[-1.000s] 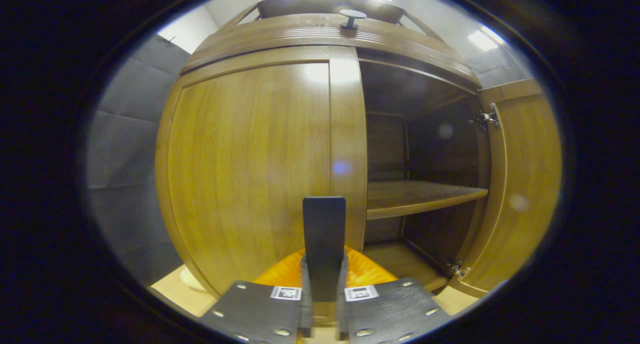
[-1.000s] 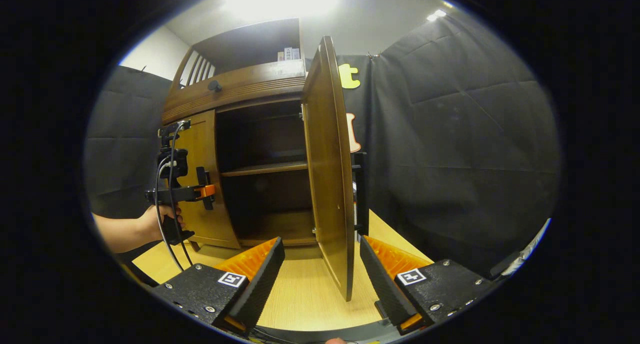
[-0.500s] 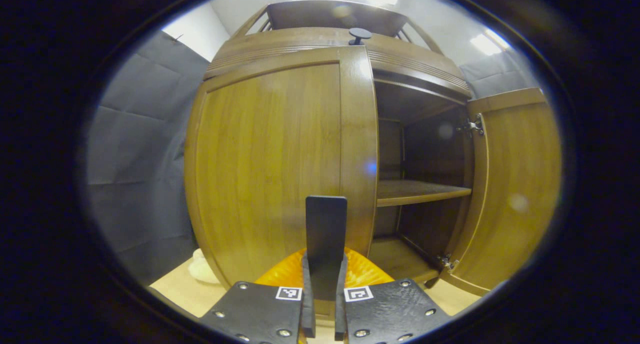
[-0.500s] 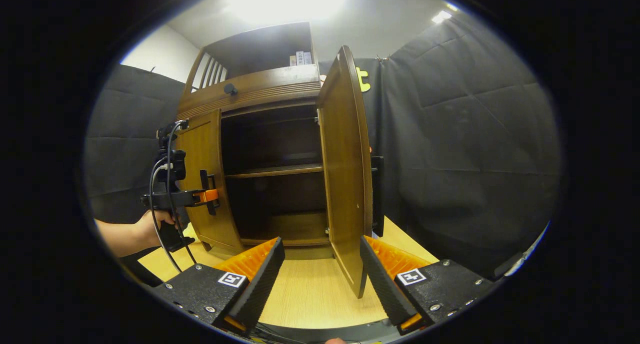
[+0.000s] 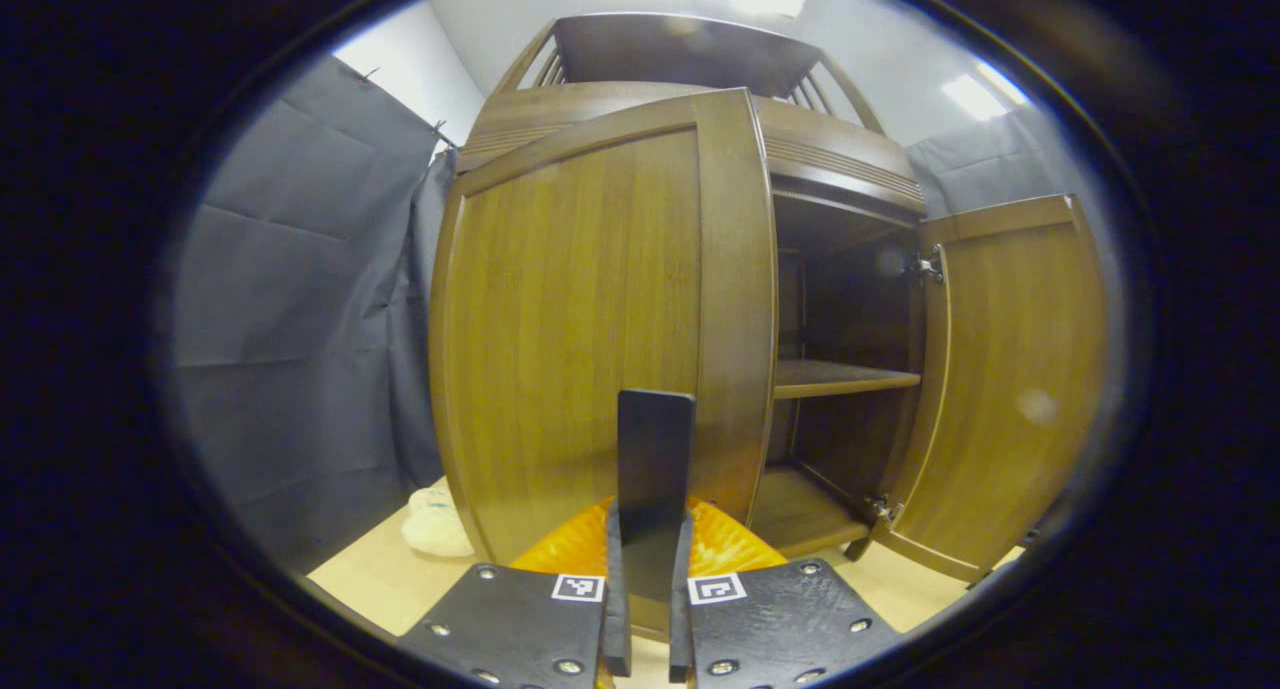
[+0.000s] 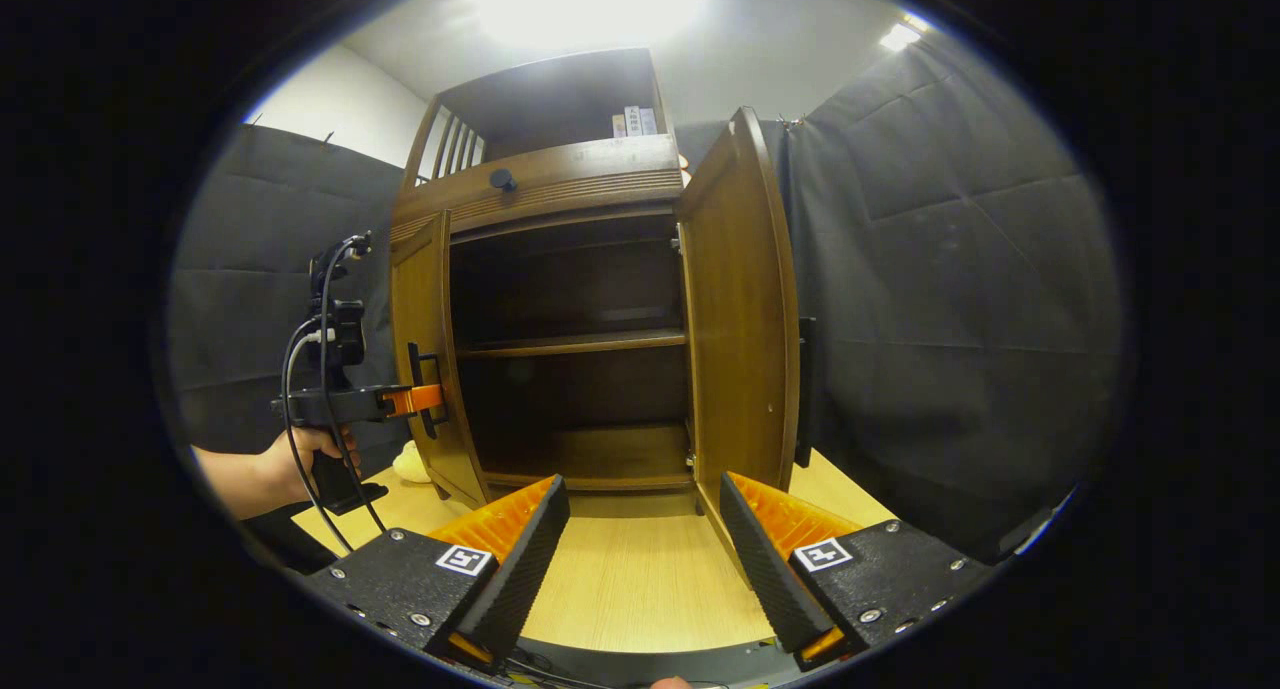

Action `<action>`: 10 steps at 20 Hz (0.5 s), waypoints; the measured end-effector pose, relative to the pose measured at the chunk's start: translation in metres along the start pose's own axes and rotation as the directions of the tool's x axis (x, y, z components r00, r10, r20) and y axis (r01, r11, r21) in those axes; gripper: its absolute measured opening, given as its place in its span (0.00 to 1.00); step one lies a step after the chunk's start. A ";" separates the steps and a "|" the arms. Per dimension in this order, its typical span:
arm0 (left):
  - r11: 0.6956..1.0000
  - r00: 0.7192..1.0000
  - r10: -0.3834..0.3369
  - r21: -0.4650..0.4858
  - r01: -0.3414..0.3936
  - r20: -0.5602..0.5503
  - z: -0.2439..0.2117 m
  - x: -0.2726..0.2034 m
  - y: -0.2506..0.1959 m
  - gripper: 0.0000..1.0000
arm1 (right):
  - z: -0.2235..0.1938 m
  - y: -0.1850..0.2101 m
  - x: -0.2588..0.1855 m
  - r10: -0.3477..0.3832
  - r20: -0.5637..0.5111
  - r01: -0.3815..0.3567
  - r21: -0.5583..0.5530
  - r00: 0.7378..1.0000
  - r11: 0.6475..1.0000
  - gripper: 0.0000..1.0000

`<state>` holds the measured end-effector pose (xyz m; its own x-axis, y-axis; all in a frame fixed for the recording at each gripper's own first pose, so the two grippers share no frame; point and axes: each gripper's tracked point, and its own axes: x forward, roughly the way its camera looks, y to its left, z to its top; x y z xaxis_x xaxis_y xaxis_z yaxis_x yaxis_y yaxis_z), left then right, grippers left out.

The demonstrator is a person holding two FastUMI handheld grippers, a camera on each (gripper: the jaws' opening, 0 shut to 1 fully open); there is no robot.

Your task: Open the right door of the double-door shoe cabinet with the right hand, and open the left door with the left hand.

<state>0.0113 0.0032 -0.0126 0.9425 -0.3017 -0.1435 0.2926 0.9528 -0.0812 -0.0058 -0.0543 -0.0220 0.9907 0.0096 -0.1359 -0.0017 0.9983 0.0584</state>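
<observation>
The wooden shoe cabinet (image 6: 560,184) stands ahead with both doors swung out. The left door (image 5: 590,319) is partly open, and my left gripper (image 5: 646,554) is shut on its black bar handle (image 5: 654,469). In the right gripper view that same left gripper (image 6: 405,401) is held by a hand (image 6: 285,464) at the left door (image 6: 425,339). The right door (image 6: 740,309) stands wide open, its black handle (image 6: 805,389) on the far side. My right gripper (image 6: 640,529) is open and holds nothing, a short way back from the right door's lower edge.
Inside the cabinet a shelf (image 6: 575,344) and the bottom board hold nothing. A black knob (image 6: 502,179) sits on the drawer front above. A small white object (image 5: 435,519) lies on the light wooden floor (image 6: 640,589) by the cabinet's left foot. Black cloth walls close in on both sides.
The left door has swung further out with my left gripper on its handle. The right door no longer sits between my right gripper's fingers; it now stands wider open, farther off.
</observation>
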 end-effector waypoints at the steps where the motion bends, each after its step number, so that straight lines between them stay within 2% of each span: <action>1: 1.000 1.000 0.001 -0.003 -0.001 -0.001 0.002 -0.002 0.001 0.19 | 0.000 0.003 0.000 0.008 0.001 -0.008 0.000 1.000 1.000 0.94; 5: 1.000 1.000 0.016 -0.007 -0.016 0.002 0.012 -0.009 0.009 0.19 | -0.001 0.019 -0.001 0.041 0.004 -0.041 -0.004 0.999 0.999 0.92; 10: 0.999 0.999 0.037 -0.009 -0.037 0.005 0.035 -0.018 0.006 0.19 | -0.002 0.034 -0.004 0.076 0.003 -0.076 -0.009 0.997 0.997 0.94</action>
<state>0.0018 0.0151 0.0235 0.9536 -0.2659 -0.1413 0.2560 0.9630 -0.0848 -0.0099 -0.0198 -0.0219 0.9881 0.0857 -0.1280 -0.0786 0.9951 0.0595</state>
